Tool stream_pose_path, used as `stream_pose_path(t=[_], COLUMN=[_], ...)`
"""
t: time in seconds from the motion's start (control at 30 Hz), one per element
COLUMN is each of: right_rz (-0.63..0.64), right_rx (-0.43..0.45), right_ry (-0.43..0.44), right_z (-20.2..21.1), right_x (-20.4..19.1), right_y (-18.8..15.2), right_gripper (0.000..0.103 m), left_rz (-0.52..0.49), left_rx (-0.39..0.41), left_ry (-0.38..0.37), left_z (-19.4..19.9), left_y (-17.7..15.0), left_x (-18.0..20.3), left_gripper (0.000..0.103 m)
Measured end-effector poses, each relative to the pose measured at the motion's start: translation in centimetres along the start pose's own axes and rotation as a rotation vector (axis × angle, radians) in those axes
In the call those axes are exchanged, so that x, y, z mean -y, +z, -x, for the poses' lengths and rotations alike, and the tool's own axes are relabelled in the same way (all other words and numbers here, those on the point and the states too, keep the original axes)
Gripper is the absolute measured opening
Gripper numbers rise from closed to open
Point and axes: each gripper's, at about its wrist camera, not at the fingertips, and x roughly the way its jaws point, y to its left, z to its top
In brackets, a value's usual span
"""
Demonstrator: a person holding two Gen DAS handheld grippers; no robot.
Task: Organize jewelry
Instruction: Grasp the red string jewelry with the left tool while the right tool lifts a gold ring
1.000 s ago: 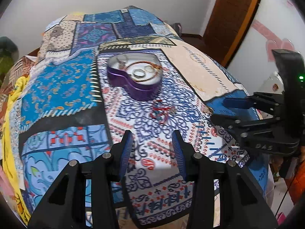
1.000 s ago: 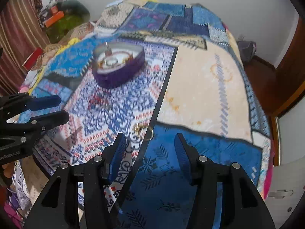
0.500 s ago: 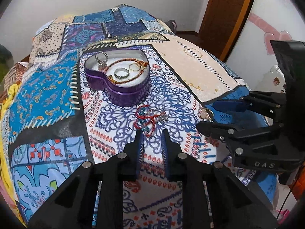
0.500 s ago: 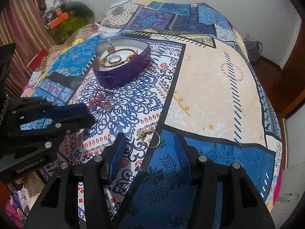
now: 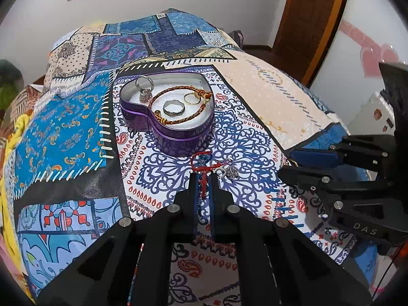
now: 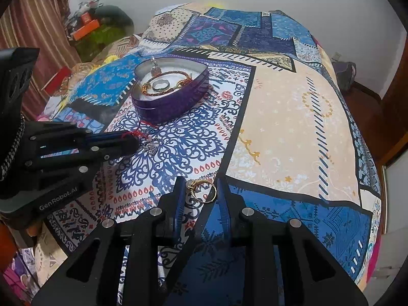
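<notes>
A: Left gripper (image 5: 203, 178) had just been closing; its jaws were together on the red cord (image 5: 203, 168), which ran between the pads. The cord lay on the bedspread (image 5: 63, 132), just in front of the tin (image 5: 168, 113).

B: Right gripper (image 6: 200, 191)?

A: Its jaws had just been closing too and stood either side of the gold ring (image 6: 205, 191). Whether the pads pressed on it I could not tell; a slight gap seemed to remain on each side.

B: Handling, cord?

A: Judged light, limp, braided thread. A small silver charm (image 5: 230, 171) hung off its right end, so it would probably dangle and swing when lifted. Taking it mid-strand, as here, looked adequate; the knotted part would likely slip less.

B: Ring?

A: Thin metal hoop with a small clasp at its left, lying flat on soft cloth. Stiff, smooth, probably slippery. A grip across its width might make it pop out or tilt, and the pads could snag fabric.

B: Tin?

A: Purple, heart-shaped, metal wall, pale lining. It held a braided bracelet (image 5: 178, 121), a silver band (image 5: 173, 107), a small gold ring and a keyring piece.
</notes>
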Motion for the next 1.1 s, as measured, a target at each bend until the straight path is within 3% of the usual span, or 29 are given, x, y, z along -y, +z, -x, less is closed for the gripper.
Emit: stream_pose_path(t=[0.43, 0.83, 1.1], right_rz=[-0.026, -0.015, 0.009], right_rx=[0.018, 0.151, 0.214], right_ry=[-0.018, -0.039, -0.046], right_z=[1.4, 6.0, 7.0], right_x=[0.4, -0.9, -1.8], right_y=[0.5, 2.8, 4.9], right_gripper=[0.023, 0.023, 0.023], left_rz=[0.059, 0.074, 0.055], left_rx=[0.1, 0.239, 0.305], left_ry=[0.009, 0.007, 0.015], left_z=[5.3, 10.9, 12.5], left_y=[0.9, 3.6, 5.8], left_x=[-1.6, -2.4, -2.5], left_gripper=[0.006, 0.006, 0.006])
